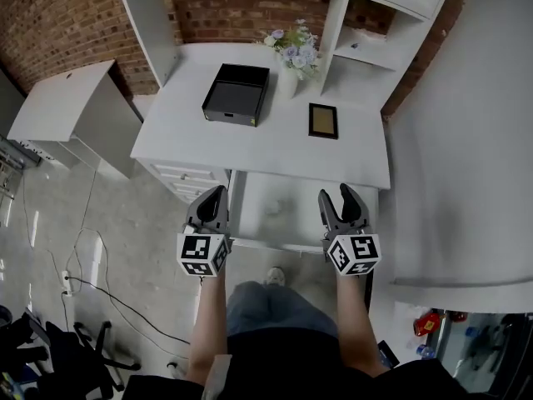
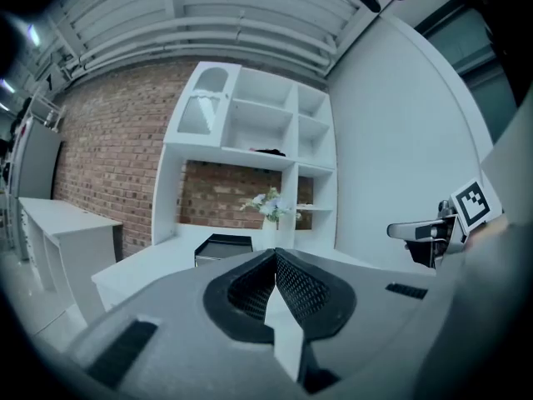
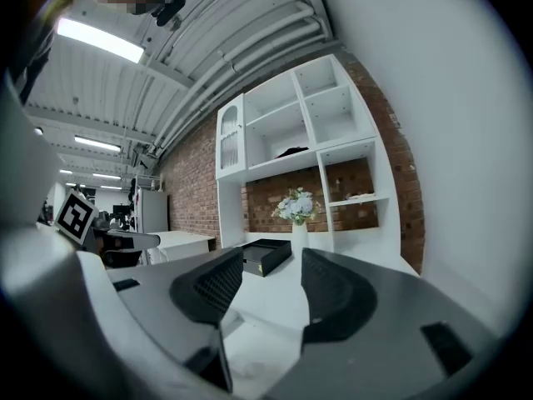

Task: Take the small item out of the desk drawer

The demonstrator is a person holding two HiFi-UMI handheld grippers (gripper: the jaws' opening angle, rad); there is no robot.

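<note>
Left tongs (image 1: 218,192) pressed together, tips touching, nothing between them. Right tongs (image 1: 336,193) spread, empty. Both are held over the front edge of the open drawer (image 1: 312,217), left at its left corner, right at its right side. Small item (image 1: 273,208) is a faint pale blob on the drawer floor, between the two tongs, untouched; its shape is too blurred to tell. On the white counter (image 1: 250,144) above: black box (image 1: 237,92), flower vase (image 1: 294,57) just beside it, dark frame (image 1: 323,121) lying flat near the right.
</note>
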